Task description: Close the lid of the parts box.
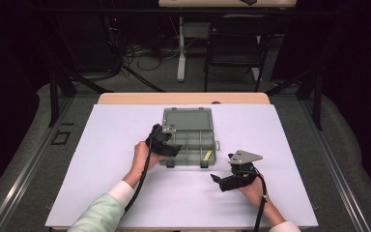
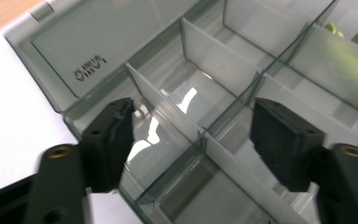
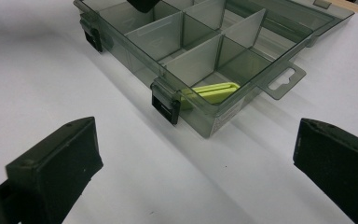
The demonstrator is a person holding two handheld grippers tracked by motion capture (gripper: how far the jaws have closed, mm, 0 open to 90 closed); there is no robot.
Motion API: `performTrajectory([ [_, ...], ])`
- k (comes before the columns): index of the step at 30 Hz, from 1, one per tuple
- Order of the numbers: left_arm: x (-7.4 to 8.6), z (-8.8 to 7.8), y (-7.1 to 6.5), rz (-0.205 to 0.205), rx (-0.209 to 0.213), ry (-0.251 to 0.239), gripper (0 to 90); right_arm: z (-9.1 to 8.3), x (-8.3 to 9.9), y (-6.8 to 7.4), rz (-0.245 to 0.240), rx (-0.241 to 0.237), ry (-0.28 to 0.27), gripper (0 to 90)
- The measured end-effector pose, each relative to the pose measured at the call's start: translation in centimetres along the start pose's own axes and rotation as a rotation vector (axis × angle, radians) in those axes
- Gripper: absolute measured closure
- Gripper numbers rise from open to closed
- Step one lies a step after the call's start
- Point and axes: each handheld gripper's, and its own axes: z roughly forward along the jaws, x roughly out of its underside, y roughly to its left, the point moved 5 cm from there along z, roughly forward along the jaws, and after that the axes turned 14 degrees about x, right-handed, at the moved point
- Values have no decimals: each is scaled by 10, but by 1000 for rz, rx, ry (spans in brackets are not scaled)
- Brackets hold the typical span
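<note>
Grey plastic organiser box (image 1: pixel 189 137) lies lengthwise left-right, lid rearward.

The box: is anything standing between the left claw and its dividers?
Nothing visible does. The left claw hangs open directly over the open box, its jaws either side of a clear divider, not pressing it.

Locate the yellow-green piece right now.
High view: yellow-green piece lies in the organizer box's front right compartment, beside the right latch.
</note>
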Motion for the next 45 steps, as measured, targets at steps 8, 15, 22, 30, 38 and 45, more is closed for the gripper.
performTrajectory([
  [8, 3, 6, 2, -33, 42, -15, 466, -1, -1, 2, -10, 2, -1, 0],
  [15, 7, 9, 1, -53, 58, -17, 520, 0, 0, 2, -7, -4, 1, 0],
  [22, 7, 9, 1, -44, 50, -19, 532, 0, -1, 1, -12, 0, -2, 0],
  [30, 7, 9, 1, -34, 50, -9, 540, 1, -3, -1, 1, 13, -7, 0],
  [38, 7, 9, 0, -31, 47, -8, 544, 5, -7, -6, 14, 22, -5, 0],
  [45, 7, 10, 0, -30, 44, -4, 546, 11, -12, -14, 28, 32, 11, 0],
])
